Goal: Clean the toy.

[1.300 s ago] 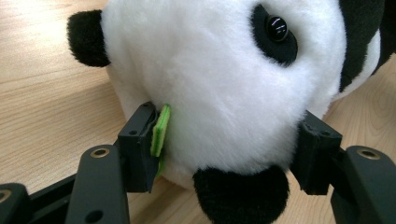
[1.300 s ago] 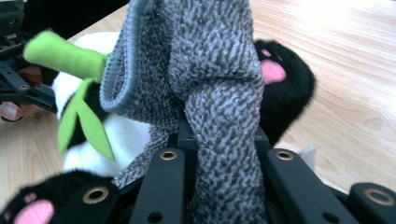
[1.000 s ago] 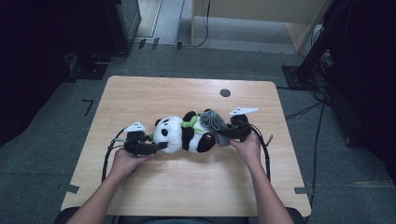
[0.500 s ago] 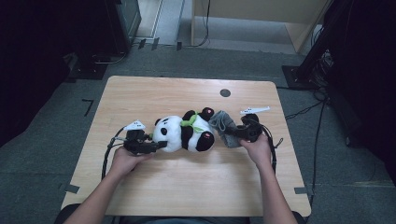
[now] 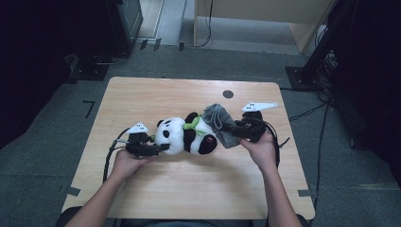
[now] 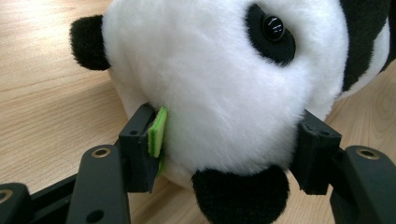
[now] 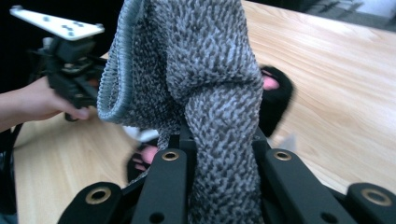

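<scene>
Panda plush point(image 5: 185, 136) lies on its side mid-table point(image 5: 189, 189). Left tongs point(image 5: 158, 147) clamp its white head, likely anchoring it. Right tongs point(image 5: 231, 128) pinch a grey knit garment point(image 5: 218, 122) near the feet, apparently to dress or undress it.

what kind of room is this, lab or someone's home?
Most likely a lab or recording room, not a home. A bare wooden table stands on grey carpet with tape marks, cables run across the floor, and dark equipment stands sit around it.
</scene>
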`<state>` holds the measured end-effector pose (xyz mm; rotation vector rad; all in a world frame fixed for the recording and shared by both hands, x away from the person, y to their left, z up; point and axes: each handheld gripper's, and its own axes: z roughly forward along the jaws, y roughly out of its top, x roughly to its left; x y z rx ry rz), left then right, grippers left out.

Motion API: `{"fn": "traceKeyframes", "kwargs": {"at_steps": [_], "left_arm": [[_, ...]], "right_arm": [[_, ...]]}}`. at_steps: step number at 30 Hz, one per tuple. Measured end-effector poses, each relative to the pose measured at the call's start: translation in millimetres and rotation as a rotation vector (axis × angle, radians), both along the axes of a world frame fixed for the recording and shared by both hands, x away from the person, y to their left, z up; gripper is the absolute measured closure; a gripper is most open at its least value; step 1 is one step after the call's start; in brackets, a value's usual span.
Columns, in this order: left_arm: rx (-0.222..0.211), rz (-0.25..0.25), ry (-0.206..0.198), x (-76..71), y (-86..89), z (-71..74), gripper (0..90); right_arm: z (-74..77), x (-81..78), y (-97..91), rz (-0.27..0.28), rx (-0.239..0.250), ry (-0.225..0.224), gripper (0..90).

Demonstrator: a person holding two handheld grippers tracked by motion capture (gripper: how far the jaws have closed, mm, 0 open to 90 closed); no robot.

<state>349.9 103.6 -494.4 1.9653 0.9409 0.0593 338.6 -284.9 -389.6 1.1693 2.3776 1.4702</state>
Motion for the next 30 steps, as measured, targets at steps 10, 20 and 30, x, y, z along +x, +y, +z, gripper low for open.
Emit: {"fn": "traceKeyframes", "kwargs": {"at_steps": [10,20,30], "left_arm": [[0.003,0.009,0.022,-0.7,-1.1,0.9,38.1],[0.046,-0.017,-0.009,-4.3,-3.5,0.6,38.4],[0.039,-0.016,-0.005,-4.4,-2.3,-1.1,38.1]], "right_arm": [[8.7,-22.2,41.0,0.094,-0.110,-0.052,77.8],[-29.6,-14.1,28.3,-0.021,-0.143,0.006,78.1],[-43.9,-12.3,15.8,-0.020,-0.058,0.032,78.3]]}}
